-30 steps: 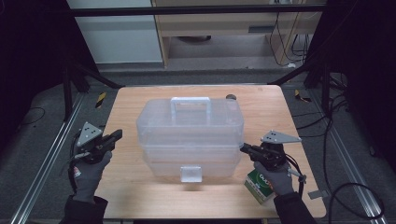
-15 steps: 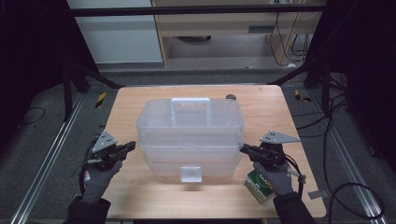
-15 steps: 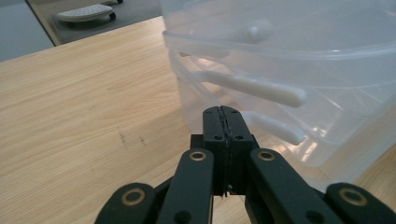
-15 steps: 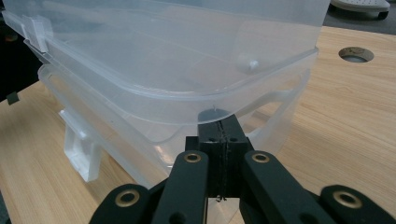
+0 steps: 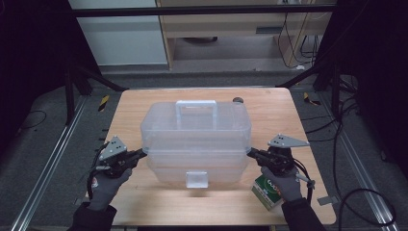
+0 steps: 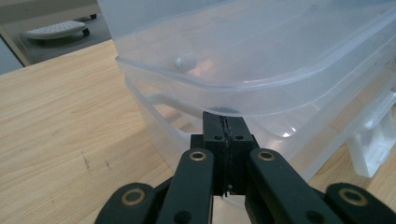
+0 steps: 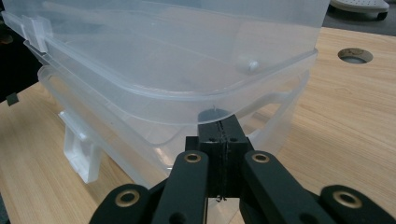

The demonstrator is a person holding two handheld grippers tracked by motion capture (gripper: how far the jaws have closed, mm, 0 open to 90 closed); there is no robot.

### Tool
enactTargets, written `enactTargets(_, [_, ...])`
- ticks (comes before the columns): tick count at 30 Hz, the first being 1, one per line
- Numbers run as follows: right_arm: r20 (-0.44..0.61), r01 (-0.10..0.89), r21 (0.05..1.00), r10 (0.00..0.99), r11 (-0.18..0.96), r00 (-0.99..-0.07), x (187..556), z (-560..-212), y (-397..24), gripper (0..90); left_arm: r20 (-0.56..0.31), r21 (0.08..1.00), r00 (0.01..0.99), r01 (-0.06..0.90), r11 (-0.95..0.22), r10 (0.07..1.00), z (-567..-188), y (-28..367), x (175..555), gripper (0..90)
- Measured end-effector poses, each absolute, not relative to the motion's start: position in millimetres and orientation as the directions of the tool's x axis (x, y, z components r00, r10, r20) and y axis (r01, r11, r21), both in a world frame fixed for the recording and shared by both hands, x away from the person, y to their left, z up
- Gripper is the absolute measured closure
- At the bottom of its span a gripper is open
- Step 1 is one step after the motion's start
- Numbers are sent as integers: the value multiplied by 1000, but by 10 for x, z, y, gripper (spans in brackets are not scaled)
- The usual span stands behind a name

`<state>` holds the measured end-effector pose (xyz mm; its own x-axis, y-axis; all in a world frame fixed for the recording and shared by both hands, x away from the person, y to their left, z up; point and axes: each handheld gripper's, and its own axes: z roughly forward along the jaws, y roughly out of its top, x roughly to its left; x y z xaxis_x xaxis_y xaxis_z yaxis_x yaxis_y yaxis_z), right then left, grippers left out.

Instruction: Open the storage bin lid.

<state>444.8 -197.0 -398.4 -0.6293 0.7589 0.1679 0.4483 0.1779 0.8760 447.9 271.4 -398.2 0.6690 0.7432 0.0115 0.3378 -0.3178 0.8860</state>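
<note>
Since the earlier frame, the left gripper (image 5: 140,153) has slid in to the clear plastic lidded storage box (image 5: 196,139) mid-table. Both it and the right gripper (image 5: 250,152), jaws pressed together and empty, sit under the lid's rim at the 2 ends; lifting the lid evenly likely follows.

The green carton (image 5: 267,190) under the right hand bears white lettering. It is too small and blurred to read.

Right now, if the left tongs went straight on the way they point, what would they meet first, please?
Most likely the clear plastic box: the shut left tongs point at its end wall just under the lid's overhanging rim, and already look very close.
</note>
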Motion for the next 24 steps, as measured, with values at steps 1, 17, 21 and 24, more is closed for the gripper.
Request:
enactTargets(1, [168, 447, 877, 758, 177, -630, 4450, -3979, -1970, 900, 8, 887, 670, 338, -315, 742, -3975, 2716, 4479, 895])
enactTargets(17, [182, 428, 892, 752, 145, -633, 4533, -3845, -1989, 900, 14, 907, 653, 310, -284, 757, -3799, 2689, 4509, 894])
enactTargets(21, [182, 423, 895, 751, 140, -635, 4563, -3795, -2003, 900, 17, 912, 655, 300, -281, 756, -3762, 2661, 4549, 894])
enactTargets(24, [187, 421, 897, 747, 135, -638, 4586, -3771, -2005, 900, 27, 913, 653, 291, -284, 757, -3718, 2653, 4566, 894])
